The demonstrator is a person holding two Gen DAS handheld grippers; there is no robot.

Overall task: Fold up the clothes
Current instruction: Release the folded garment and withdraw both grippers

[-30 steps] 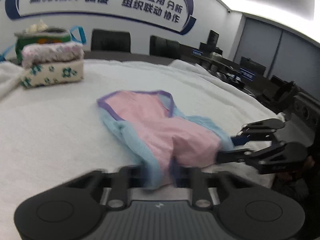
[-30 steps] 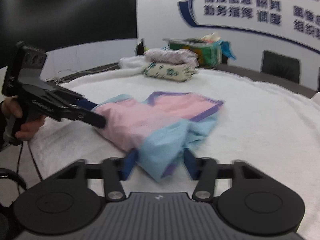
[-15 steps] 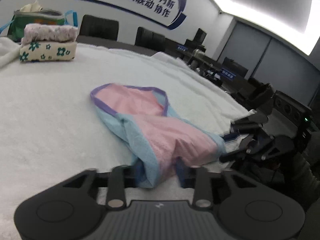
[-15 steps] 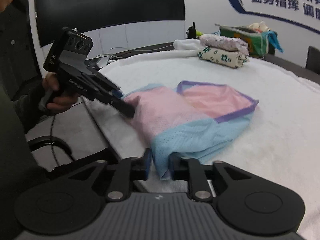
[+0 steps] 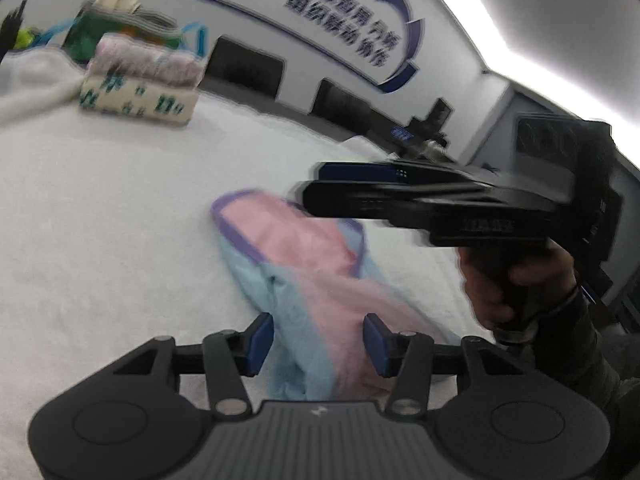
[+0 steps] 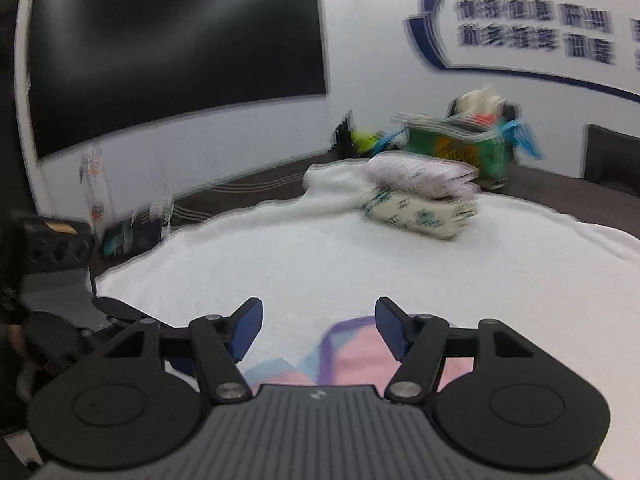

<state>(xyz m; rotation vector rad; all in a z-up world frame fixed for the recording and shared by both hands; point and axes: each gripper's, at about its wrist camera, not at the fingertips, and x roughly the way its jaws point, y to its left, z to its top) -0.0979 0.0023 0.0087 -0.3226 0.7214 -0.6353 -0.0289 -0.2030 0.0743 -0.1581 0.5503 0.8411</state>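
Garment (image 5: 304, 276) dropped loosely doubled on worktop (image 5: 100, 220), left gripper (image 5: 318, 340) and right gripper (image 6: 318, 330) both released now, so fold looks half-done.

Right gripper (image 6: 318, 330) has its blue-padded fingers (image 6: 246, 330) spread wide with nothing between them, hanging over the white towel-covered desk (image 6: 320, 264). Just the edge of the pink and light-blue garment (image 6: 352, 354) with purple trim peeks out low between the fingers, lying flat on the cover. Farther back there's a stack of folded clothes (image 6: 420, 204), a green bag (image 6: 460, 152) behind it, and a big dark screen (image 6: 172, 48) on the wall, all pretty motion-blurred.
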